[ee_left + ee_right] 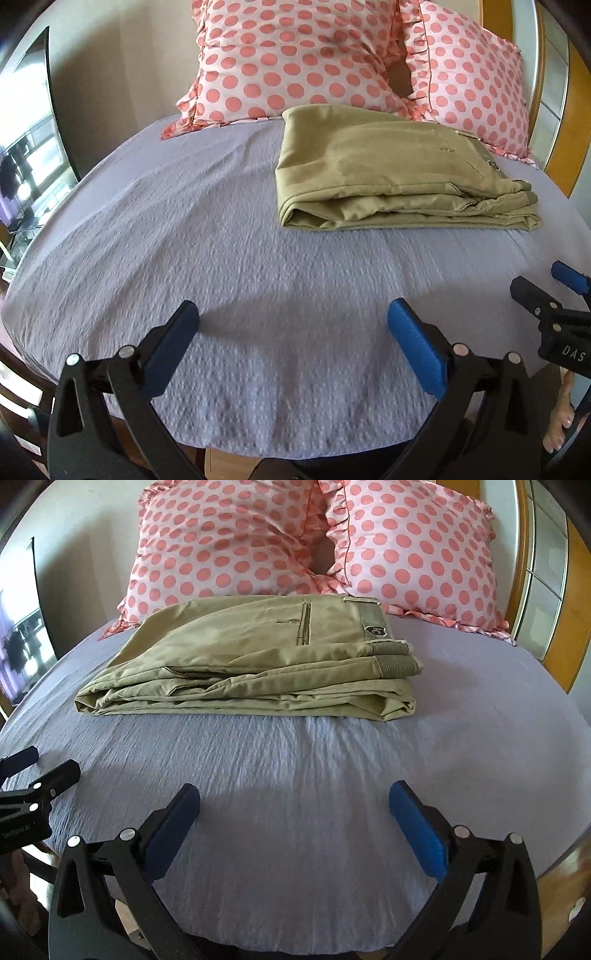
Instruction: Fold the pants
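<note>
Khaki pants [391, 170] lie folded into a flat stack on the lilac bed sheet [221, 258], near the pillows; in the right wrist view the pants [251, 657] show the waistband and a back pocket on top. My left gripper [293, 321] is open and empty, hovering over the bare sheet well in front of the pants. My right gripper [294, 801] is open and empty too, also short of the pants. The right gripper also shows at the right edge of the left wrist view [546, 291], and the left gripper at the left edge of the right wrist view [40, 768].
Two pink polka-dot pillows [229, 539] [417, 550] lean against the headboard behind the pants. A wooden bed frame [576, 635] runs along the right. A TV on a stand [26, 147] is at the left. Bare toes [561, 417] show below the bed's near edge.
</note>
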`<state>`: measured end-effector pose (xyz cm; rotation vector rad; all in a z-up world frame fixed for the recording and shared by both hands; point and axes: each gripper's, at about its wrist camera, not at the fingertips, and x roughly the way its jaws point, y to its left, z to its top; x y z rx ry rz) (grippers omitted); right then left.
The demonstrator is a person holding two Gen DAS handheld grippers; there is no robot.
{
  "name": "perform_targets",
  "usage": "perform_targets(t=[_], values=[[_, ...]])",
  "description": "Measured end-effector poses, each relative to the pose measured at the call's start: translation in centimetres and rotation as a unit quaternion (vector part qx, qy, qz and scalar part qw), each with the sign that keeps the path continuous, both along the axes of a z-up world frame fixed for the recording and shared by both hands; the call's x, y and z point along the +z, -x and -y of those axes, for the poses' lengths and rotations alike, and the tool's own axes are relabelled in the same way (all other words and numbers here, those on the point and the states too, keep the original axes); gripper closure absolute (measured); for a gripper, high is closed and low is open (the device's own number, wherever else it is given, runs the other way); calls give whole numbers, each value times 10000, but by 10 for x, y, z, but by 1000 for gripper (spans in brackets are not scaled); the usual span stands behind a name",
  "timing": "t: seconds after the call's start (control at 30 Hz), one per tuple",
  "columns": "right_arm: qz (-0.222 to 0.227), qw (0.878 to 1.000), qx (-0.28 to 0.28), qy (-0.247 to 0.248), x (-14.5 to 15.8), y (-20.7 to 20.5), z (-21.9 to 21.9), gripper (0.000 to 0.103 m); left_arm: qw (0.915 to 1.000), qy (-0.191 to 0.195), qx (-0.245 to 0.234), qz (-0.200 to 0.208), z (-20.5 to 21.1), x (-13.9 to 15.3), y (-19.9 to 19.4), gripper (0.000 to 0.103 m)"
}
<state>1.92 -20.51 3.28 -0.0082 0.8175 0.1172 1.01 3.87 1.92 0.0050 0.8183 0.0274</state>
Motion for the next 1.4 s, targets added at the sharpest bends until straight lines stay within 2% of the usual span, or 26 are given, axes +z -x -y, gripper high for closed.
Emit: perform_targets(t=[1.4], values=[[-64, 10000, -53, 21, 2, -2, -1, 1, 10000, -33, -6, 46, 3, 1, 2, 2]])
